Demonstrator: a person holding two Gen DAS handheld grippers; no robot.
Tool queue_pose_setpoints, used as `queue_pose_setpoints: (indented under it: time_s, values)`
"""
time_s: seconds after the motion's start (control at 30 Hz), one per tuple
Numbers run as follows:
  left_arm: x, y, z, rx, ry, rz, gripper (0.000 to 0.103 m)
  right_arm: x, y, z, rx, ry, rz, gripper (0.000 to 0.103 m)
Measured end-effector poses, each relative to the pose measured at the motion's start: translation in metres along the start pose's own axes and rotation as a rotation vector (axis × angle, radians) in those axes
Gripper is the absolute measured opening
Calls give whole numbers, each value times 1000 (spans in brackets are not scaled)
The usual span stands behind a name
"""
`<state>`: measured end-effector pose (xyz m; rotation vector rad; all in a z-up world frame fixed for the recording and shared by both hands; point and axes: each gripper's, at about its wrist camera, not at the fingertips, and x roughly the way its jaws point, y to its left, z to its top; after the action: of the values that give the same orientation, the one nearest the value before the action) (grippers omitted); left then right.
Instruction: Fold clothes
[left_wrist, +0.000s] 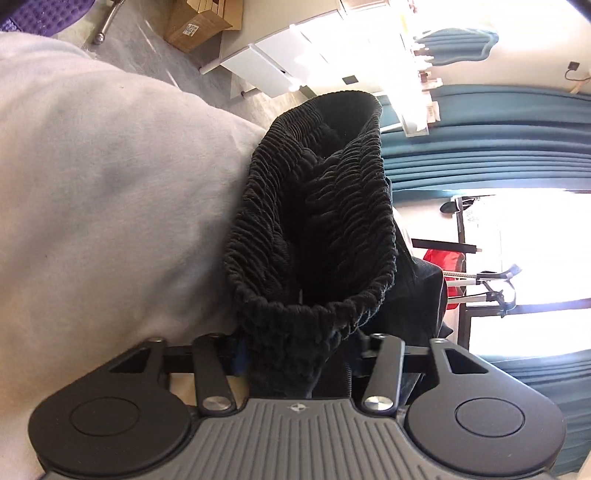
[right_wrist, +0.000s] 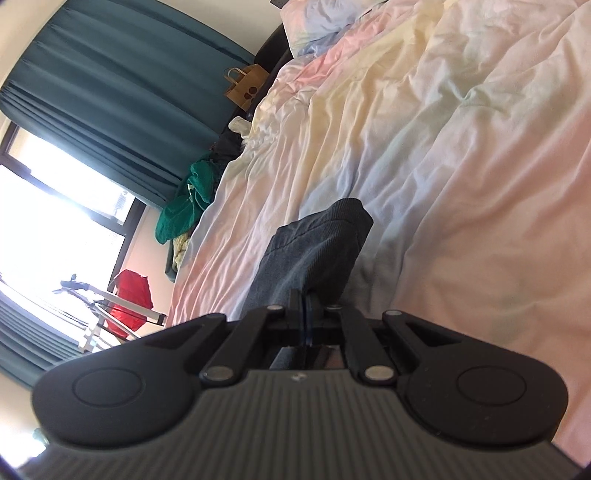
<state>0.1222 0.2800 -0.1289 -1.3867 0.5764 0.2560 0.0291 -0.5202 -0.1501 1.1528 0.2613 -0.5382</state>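
The bed's pastel duvet (right_wrist: 424, 129) filled the right wrist view, teal curtains (right_wrist: 110, 92) and a bright window behind it. A pale grey fabric (left_wrist: 92, 184), possibly the person's clothing, took up the left half of the left wrist view. The black garment (left_wrist: 317, 221) was gripped at its elastic waistband by the left gripper (left_wrist: 295, 354), jaws closed around a thick bunch, the band running straight away from it. The right gripper (right_wrist: 306, 306), jaws nearly together, pinched a grey-looking ribbed hem (right_wrist: 317, 240), likely the same garment's other end. Judged so, its long axis spanned the 2 grippers, neither nearer.
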Motion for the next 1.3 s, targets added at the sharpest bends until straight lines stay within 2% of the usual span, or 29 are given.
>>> queue_pose_setpoints:
  time_s: [0.13,0.3,0.47,0.57,0.63,0.8,0.93,1.07,1.2,1.3]
  values:
    - [-17,-15,3,65,-31,13,20,0,-3,-1,18,1,8,4]
    - [-63,-36,14,131,-104,-7,17,-4,-2,0,9,-17,22,4]
    - [-108,-65,41,190,-142,-14,16,-9,-10,6,52,-43,32,4]
    - [-134,-80,66,204,-145,-17,16,-11,-26,13,130,-65,28,4]
    - [-149,-87,80,207,-138,-18,16,-16,-30,17,136,-97,19,4]
    - [-170,-80,100,224,-108,17,17,-31,-33,26,97,-163,-17,3]
    - [-166,-57,103,281,-79,94,18,-25,-50,26,130,-87,-131,3]
    - [-146,-18,109,240,-53,184,24,-16,-67,21,167,-18,-243,3]
    - [-141,2,113,226,-52,216,29,-16,-67,18,159,-19,-245,3]
    - [-143,1,110,270,-36,238,33,-21,-66,18,164,-23,-230,4]
